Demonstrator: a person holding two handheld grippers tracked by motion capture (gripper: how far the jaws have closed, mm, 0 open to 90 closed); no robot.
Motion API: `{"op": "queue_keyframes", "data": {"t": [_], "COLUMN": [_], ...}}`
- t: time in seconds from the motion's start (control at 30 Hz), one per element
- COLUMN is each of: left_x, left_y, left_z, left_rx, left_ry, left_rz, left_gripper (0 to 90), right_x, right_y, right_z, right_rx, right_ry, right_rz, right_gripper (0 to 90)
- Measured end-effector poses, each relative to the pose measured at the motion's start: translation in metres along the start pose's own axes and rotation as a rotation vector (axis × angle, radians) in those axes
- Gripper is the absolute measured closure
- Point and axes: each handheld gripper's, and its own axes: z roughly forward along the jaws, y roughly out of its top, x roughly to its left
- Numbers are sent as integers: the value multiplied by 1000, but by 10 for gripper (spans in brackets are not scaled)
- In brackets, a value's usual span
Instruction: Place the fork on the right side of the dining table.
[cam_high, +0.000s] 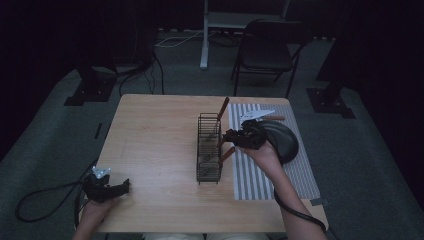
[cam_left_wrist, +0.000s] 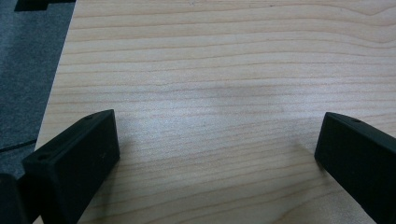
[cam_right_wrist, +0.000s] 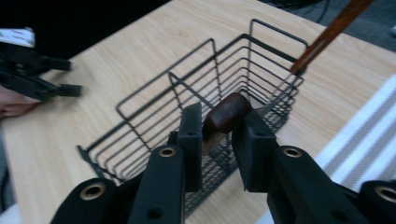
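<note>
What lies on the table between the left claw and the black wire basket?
Nothing: in the high view, only bare light wooden table separates the open left claw from the black wire basket.

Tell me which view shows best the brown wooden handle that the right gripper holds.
The right gripper view shows it best: the wooden handle sits close up, clamped between the right gripper jaws above the wire basket. In the high view, the handle is small and dim beside the basket. The left gripper view faces bare table.
</note>
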Motion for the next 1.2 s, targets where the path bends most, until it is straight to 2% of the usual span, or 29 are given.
{"op": "queue_keyframes", "data": {"t": [0.5,0.67,0.93,1.2], "left_x": [0,0,0,0], "left_y": [0,0,0,0], "left_z": [0,0,0,0], "left_rx": [0,0,1,1], "left_ry": [0,0,0,0], "left_rz": [0,0,0,0], "left_gripper": [0,0,1,0], "right_x": [9,14,20,25], "right_y": [6,11,18,27], "right_z": [-3,-9,-25,-51], "right_rx": [-33,-41,-76,-133], "right_ry": [2,-3,1,2], "right_rz": [-23,-46,-60,-68], "right_gripper": [757,758,759,759]}}
